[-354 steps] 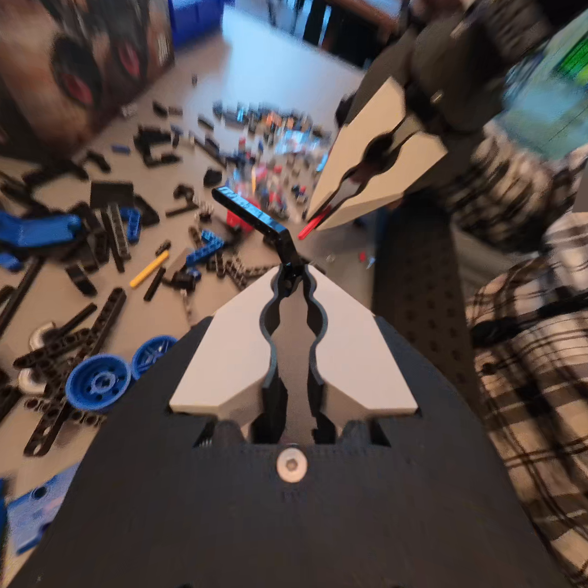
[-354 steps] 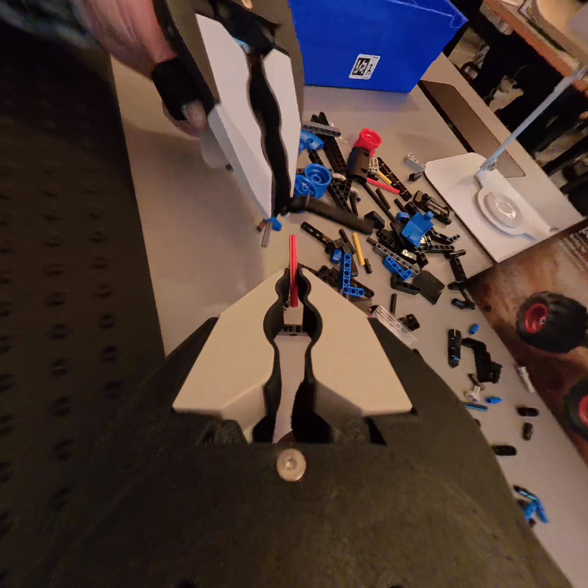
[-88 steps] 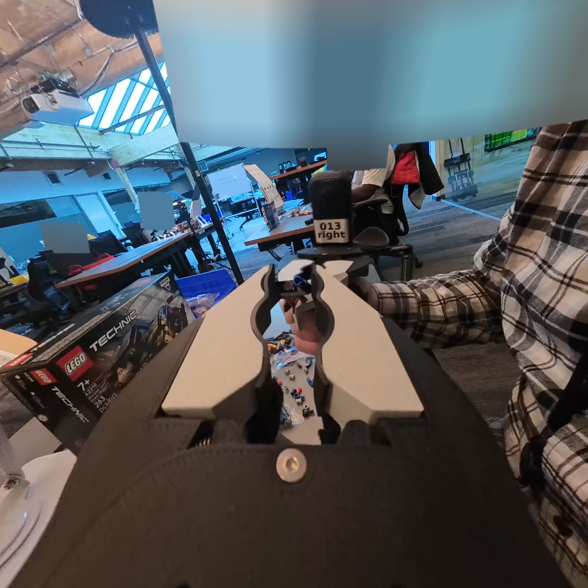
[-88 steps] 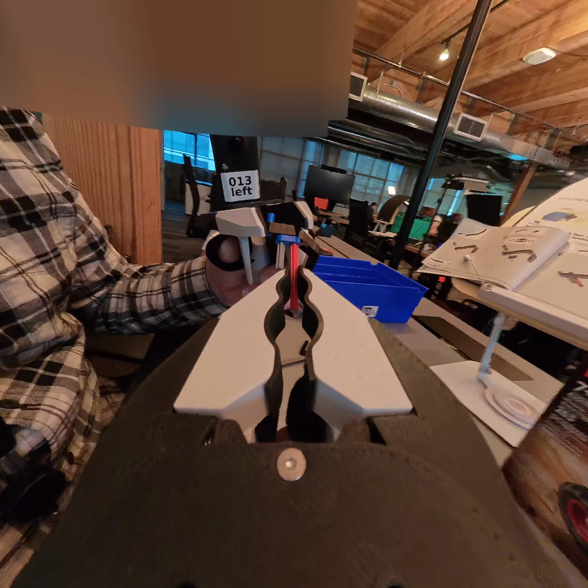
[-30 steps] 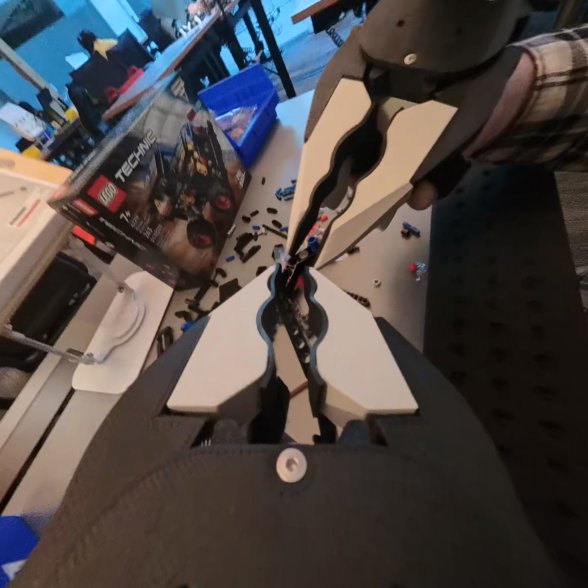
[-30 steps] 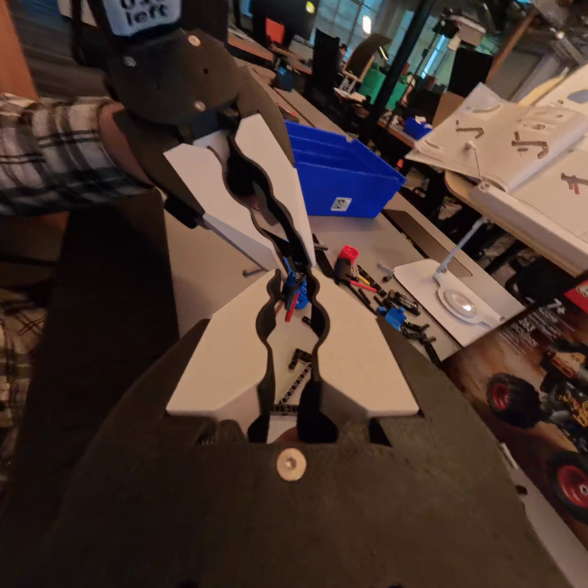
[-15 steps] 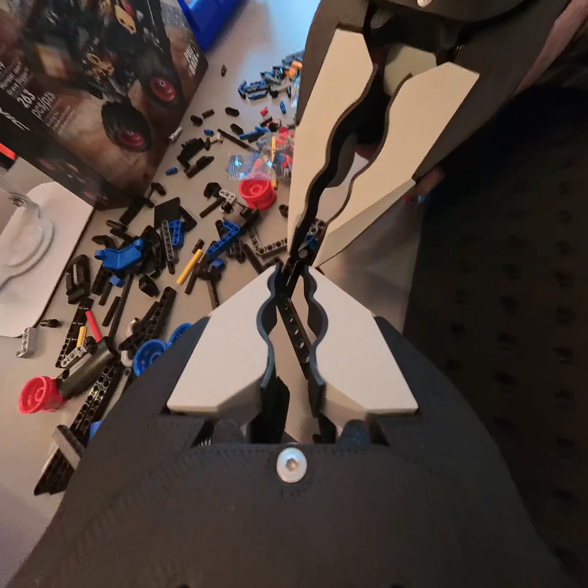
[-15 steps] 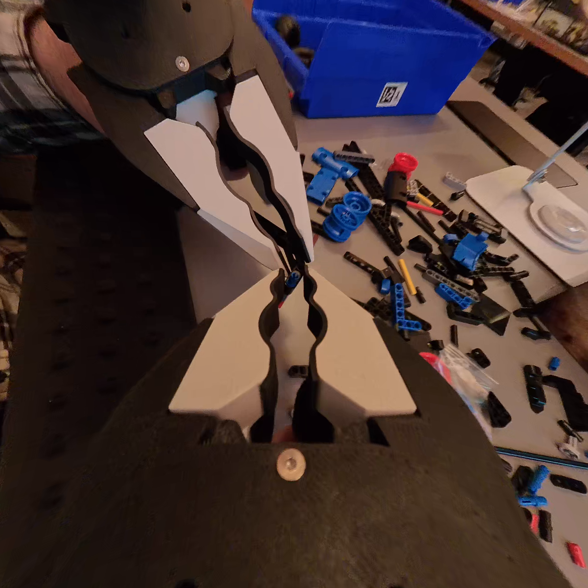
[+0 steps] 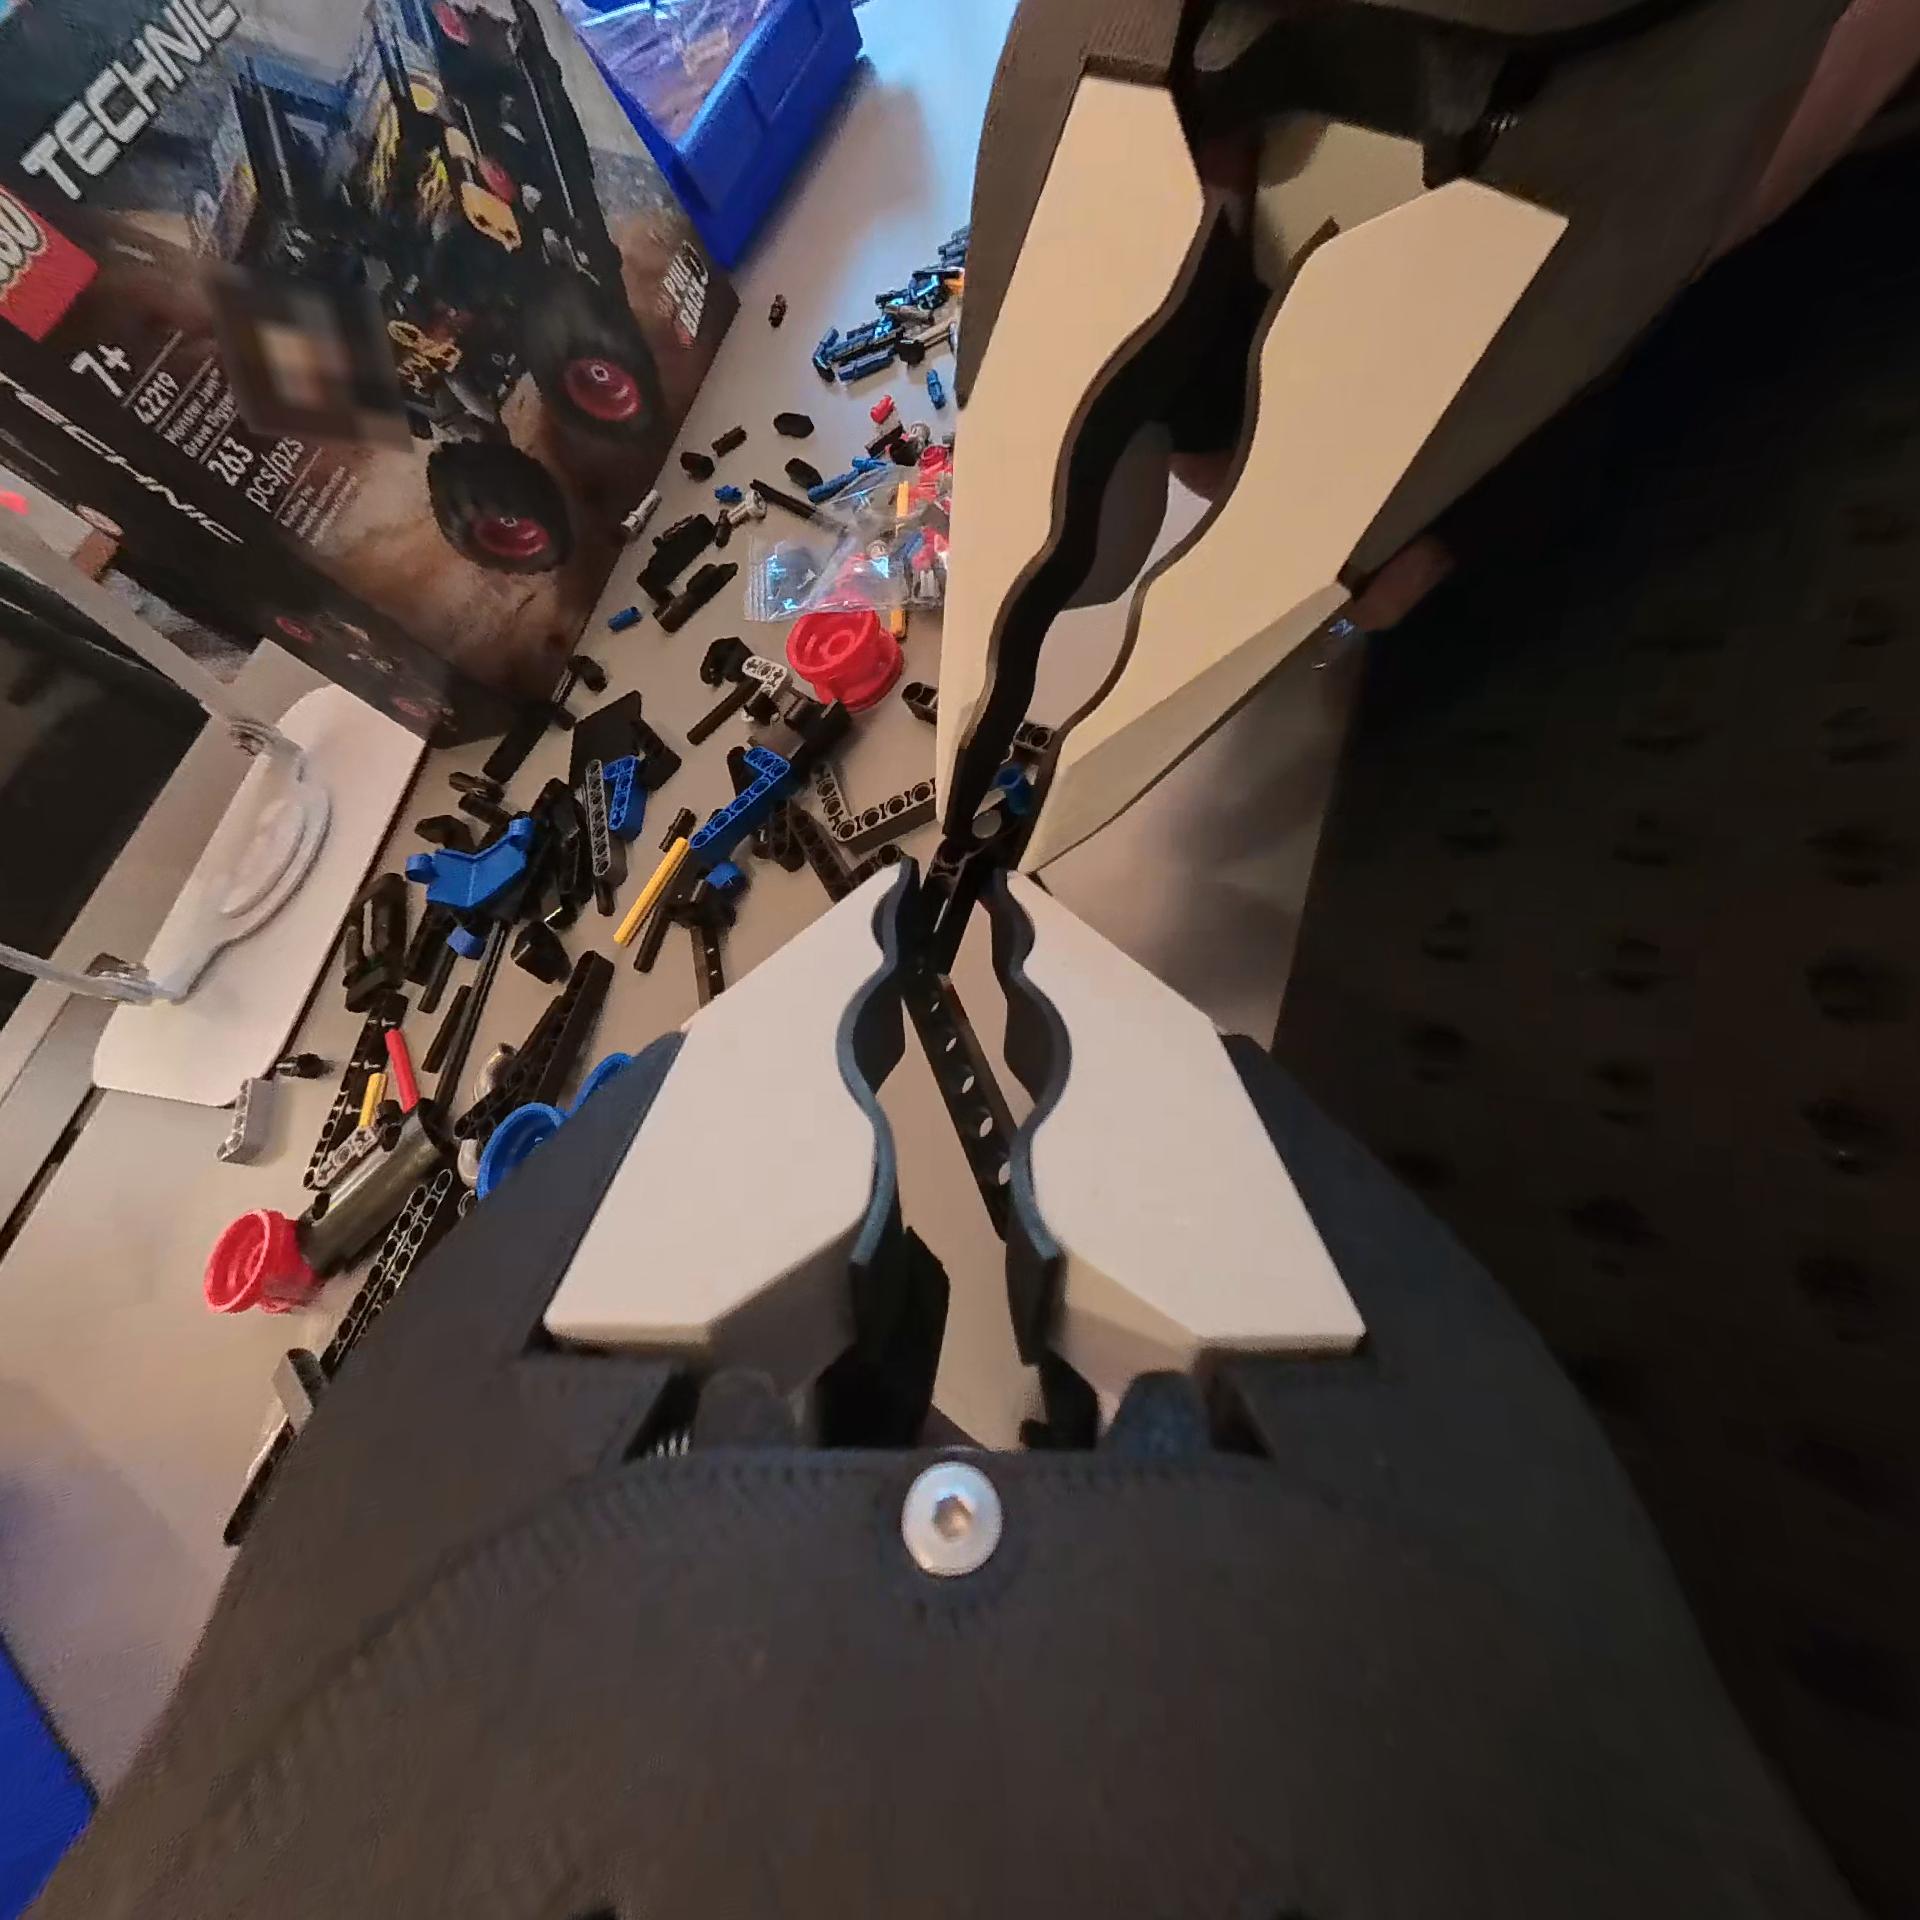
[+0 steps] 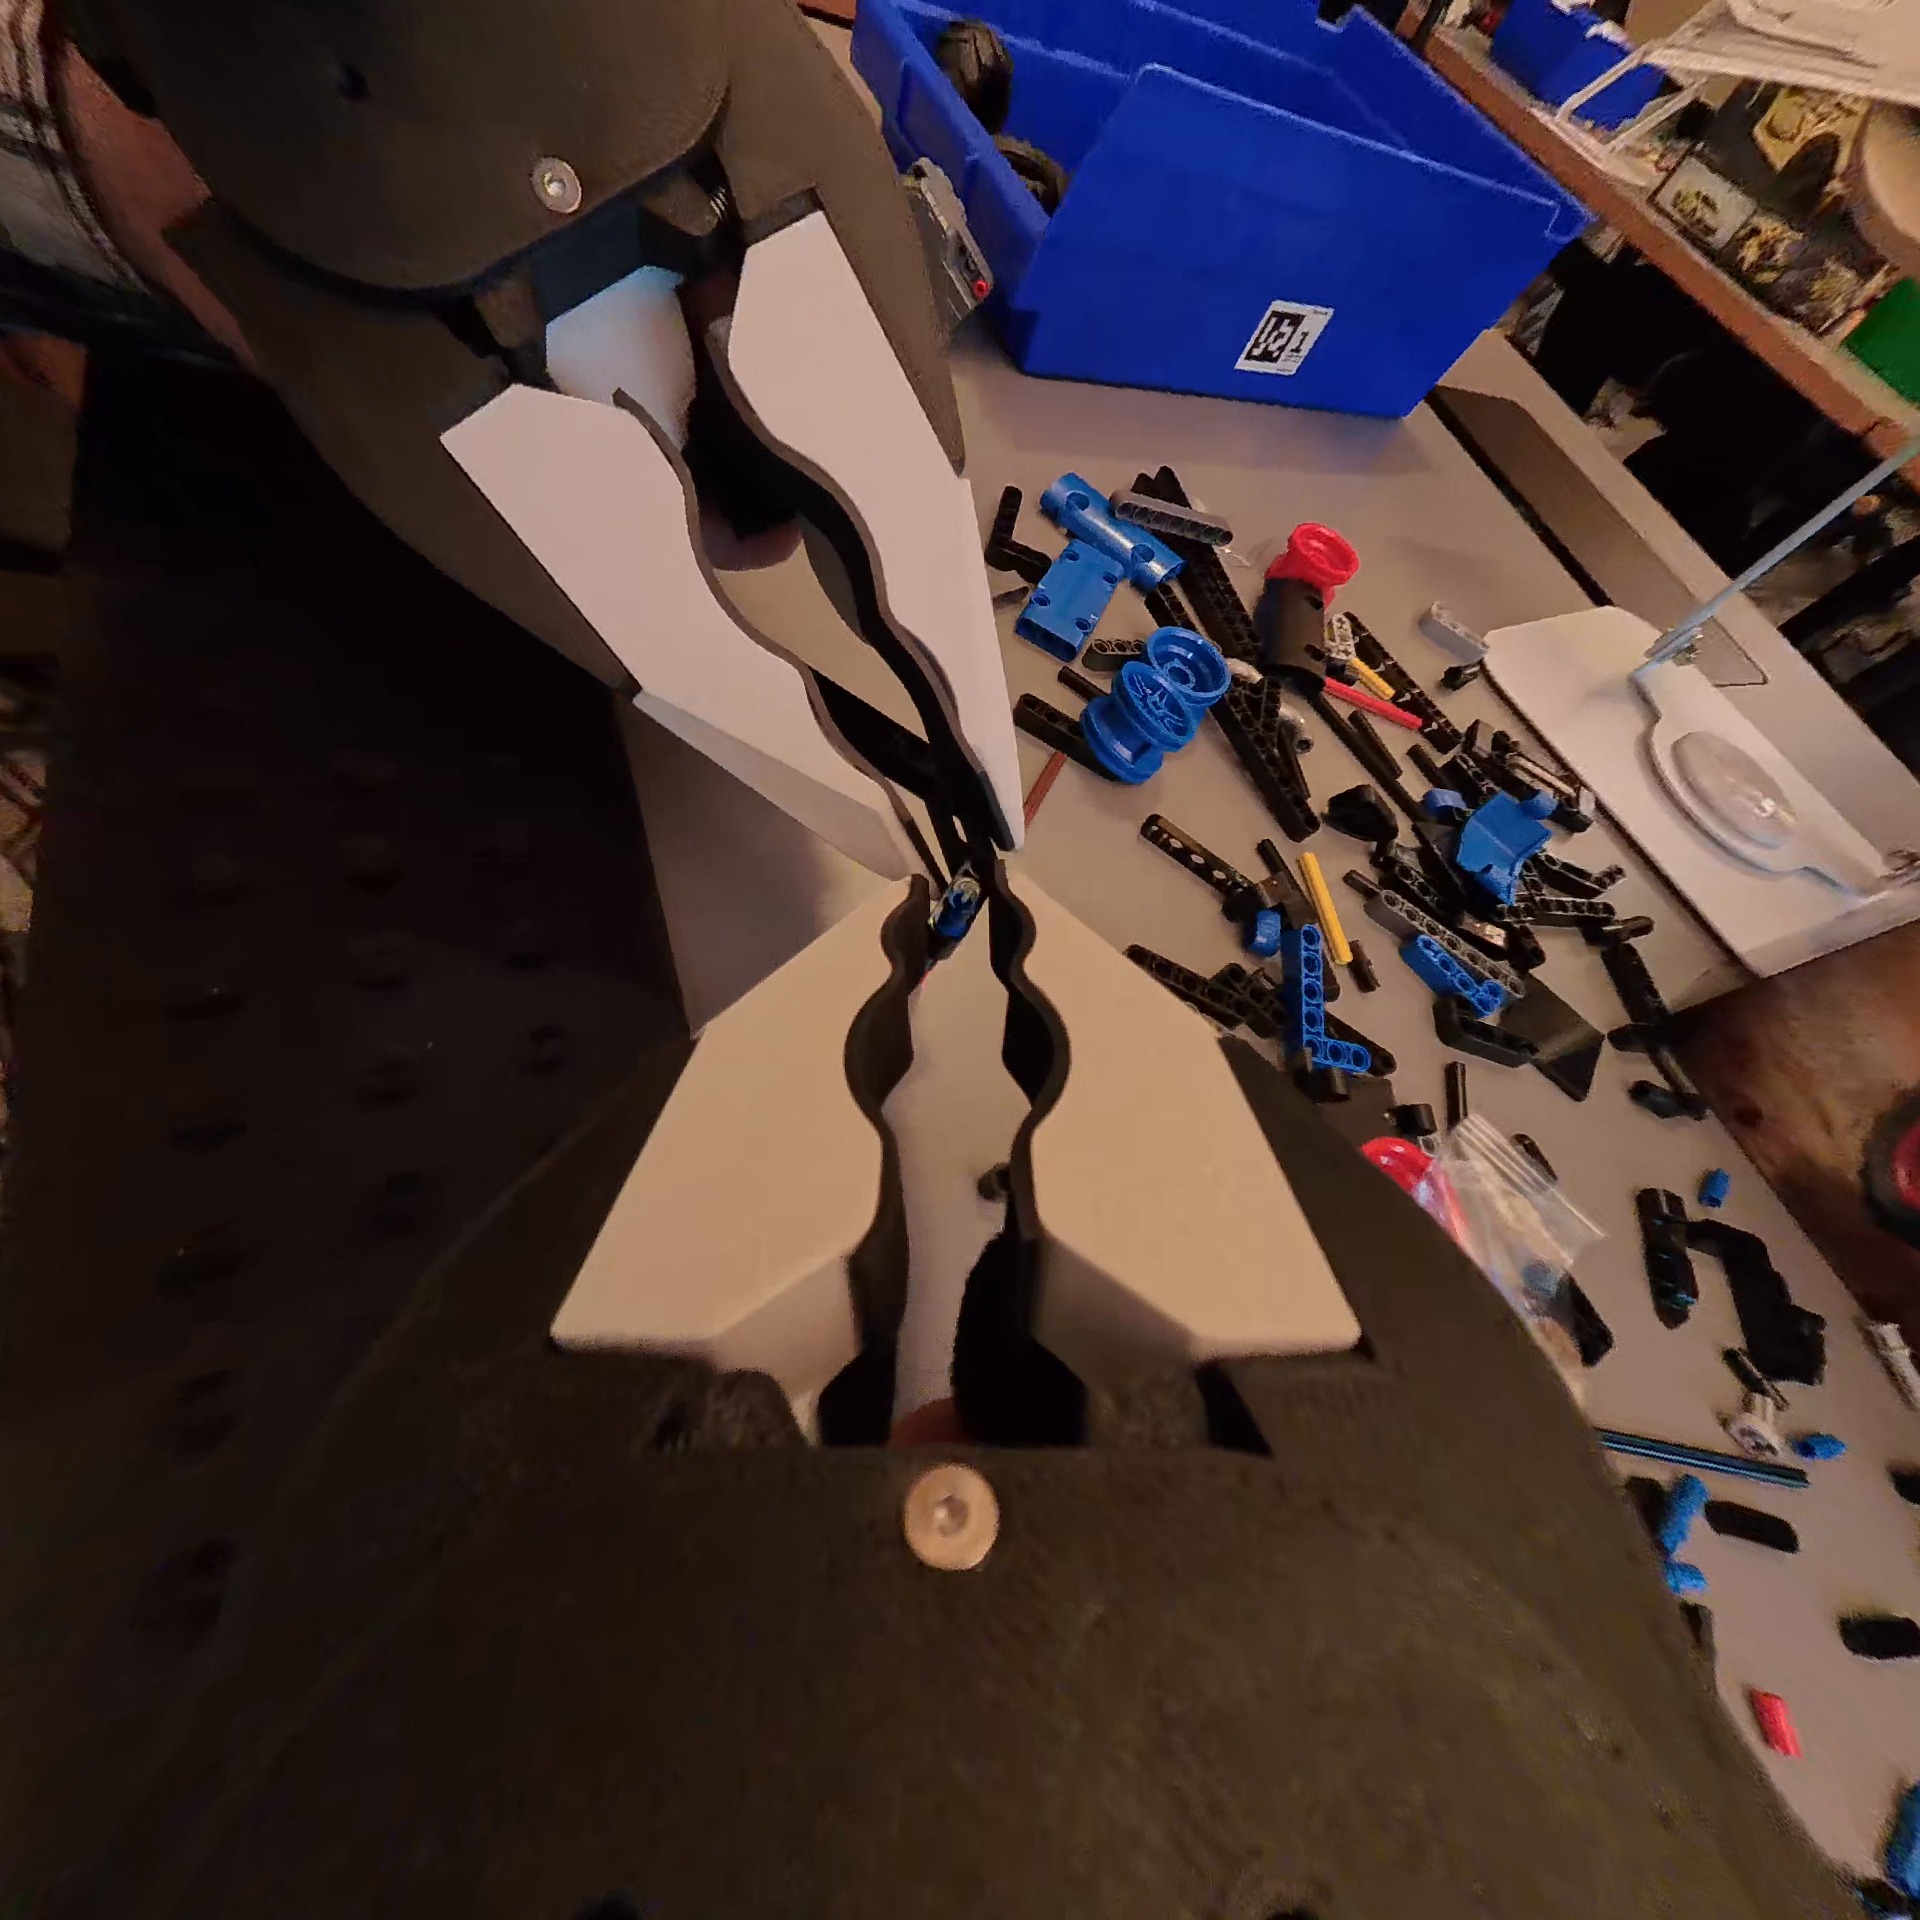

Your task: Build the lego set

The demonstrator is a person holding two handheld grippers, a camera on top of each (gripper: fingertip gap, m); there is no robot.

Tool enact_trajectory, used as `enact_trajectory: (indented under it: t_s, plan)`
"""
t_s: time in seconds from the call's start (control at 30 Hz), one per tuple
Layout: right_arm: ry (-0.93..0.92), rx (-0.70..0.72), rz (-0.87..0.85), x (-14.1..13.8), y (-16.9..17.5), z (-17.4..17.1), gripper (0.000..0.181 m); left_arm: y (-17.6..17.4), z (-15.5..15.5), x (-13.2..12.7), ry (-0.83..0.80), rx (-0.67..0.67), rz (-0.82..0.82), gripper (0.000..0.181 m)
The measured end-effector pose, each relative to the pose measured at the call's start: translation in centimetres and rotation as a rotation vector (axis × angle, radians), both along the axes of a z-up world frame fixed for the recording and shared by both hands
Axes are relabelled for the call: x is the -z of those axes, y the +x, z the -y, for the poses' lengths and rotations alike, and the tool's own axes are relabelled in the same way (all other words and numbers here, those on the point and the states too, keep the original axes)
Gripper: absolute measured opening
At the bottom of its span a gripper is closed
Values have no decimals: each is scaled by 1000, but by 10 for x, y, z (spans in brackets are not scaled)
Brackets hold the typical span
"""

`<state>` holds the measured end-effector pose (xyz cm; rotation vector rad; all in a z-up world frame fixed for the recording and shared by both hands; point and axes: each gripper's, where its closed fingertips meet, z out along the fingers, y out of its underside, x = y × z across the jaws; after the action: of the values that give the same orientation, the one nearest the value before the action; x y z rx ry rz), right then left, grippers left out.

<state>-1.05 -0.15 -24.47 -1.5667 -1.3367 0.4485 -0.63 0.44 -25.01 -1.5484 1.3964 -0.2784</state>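
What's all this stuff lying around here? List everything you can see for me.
Loose building pieces: many, mostly black, some blue, yellow, red; scattered over the grey table.
Wheel hubs: two red, two blue together; among the pieces.
Plastic bag: one, clear, with small parts; near the upper red hub.
Set box: one, dark, truck picture; table's far left.
Bin: one, blue; table's far end.
Stand base: one, white; beside the pieces.
Long beam: one, black, between left gripper's fingers.
Left gripper: shut on the beam.
Right gripper: tip to tip with the left, at a small blue part.
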Motion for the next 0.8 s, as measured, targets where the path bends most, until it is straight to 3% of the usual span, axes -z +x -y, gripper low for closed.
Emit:
enact_trajectory:
  t_s: [0.2, 0.57, 0.7, 0.8]
  plan:
    - [29, 3, 56, 10, -1, 1, 10, -2, 1, 10, 48, -22, -54, 11]
    - [-57, -12, 100, 25, -3, -2, 9, -3, -1, 25, -43, -14, -112, 12]
    - [-105, -10, 11, 4, -1, -6, 17, -3, -8, 7, -247, -38, 65, 11]
    - [-2, -51, 5, -17, 5, -8, 25, -1, -10, -5, -468, -16, 207, 11]
